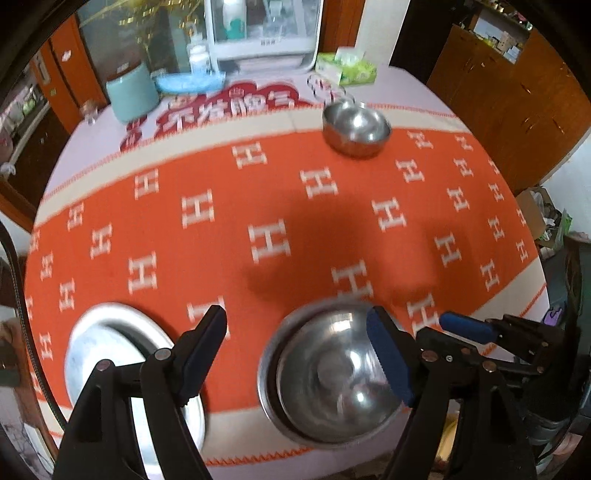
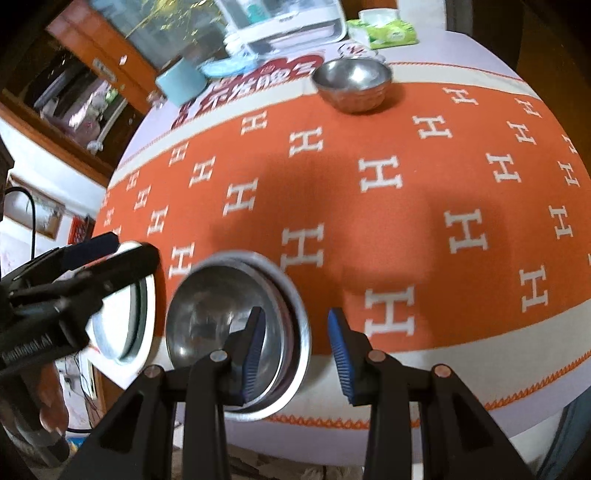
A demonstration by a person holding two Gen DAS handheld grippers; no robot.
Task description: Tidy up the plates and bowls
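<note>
A steel bowl (image 1: 332, 373) sits nested on a steel plate (image 1: 269, 398) near the table's front edge. It also shows in the right wrist view (image 2: 218, 317) on its plate (image 2: 295, 325). A second steel plate (image 1: 110, 339) lies to its left, also in the right wrist view (image 2: 122, 332). Another steel bowl (image 1: 356, 127) stands far back, also in the right wrist view (image 2: 351, 83). My left gripper (image 1: 299, 350) is open, hovering over the near bowl and empty. My right gripper (image 2: 297, 354) is open, its jaws astride the right rim of the bowl and plate.
An orange cloth with white H marks (image 1: 258, 206) covers the table. At the back stand a teal container (image 1: 133, 92), a blue dish (image 1: 188, 83), a white appliance (image 1: 262, 29), a tissue box (image 1: 347, 66) and a glass ashtray (image 1: 328, 88).
</note>
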